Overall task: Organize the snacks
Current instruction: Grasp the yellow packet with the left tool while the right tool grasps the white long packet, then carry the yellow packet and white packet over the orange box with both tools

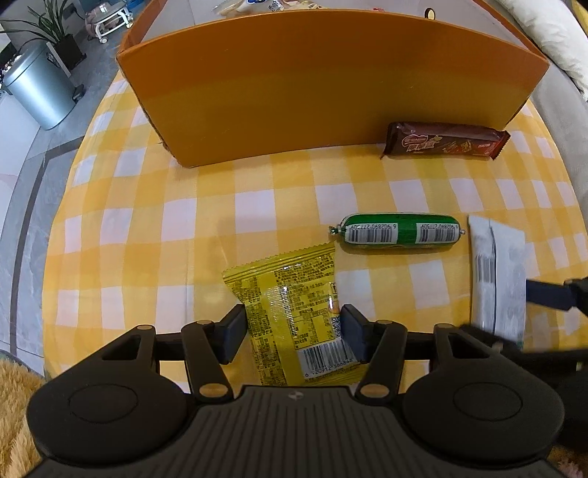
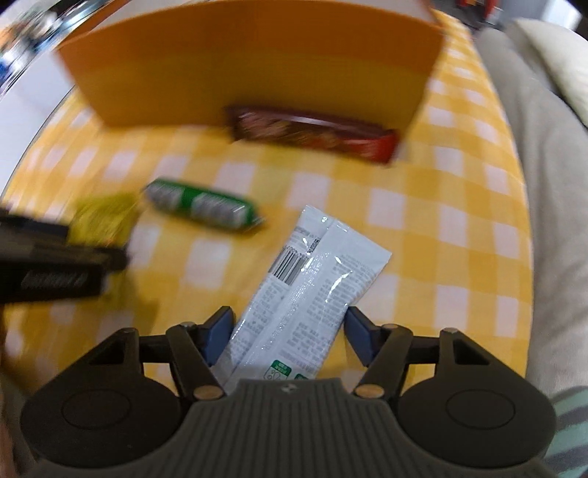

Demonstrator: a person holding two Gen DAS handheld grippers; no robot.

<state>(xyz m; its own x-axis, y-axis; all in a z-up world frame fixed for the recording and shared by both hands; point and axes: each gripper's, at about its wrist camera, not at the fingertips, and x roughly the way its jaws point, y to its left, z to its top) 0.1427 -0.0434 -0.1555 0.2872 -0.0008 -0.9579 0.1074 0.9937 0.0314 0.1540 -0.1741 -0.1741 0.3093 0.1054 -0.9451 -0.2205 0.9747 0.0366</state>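
Observation:
My left gripper (image 1: 292, 332) is shut on a yellow snack packet (image 1: 294, 312), its pads pressing both sides of it over the checked cloth. My right gripper (image 2: 288, 334) is shut on a white snack packet (image 2: 308, 290), which also shows at the right edge of the left wrist view (image 1: 496, 272). A green sausage stick (image 1: 400, 229) lies on the cloth between them, also in the right wrist view (image 2: 202, 207). A brown chocolate bar (image 1: 446, 141) lies against the orange box (image 1: 312, 84), and both show in the right wrist view: bar (image 2: 312, 132), box (image 2: 257, 62).
The yellow checked cloth (image 1: 220, 220) covers the table. Several snacks lie inside the box at the back (image 1: 257, 5). A metal bin (image 1: 36, 88) and a plant (image 1: 47, 22) stand on the floor at left. A grey sofa (image 2: 544, 165) borders the table at right.

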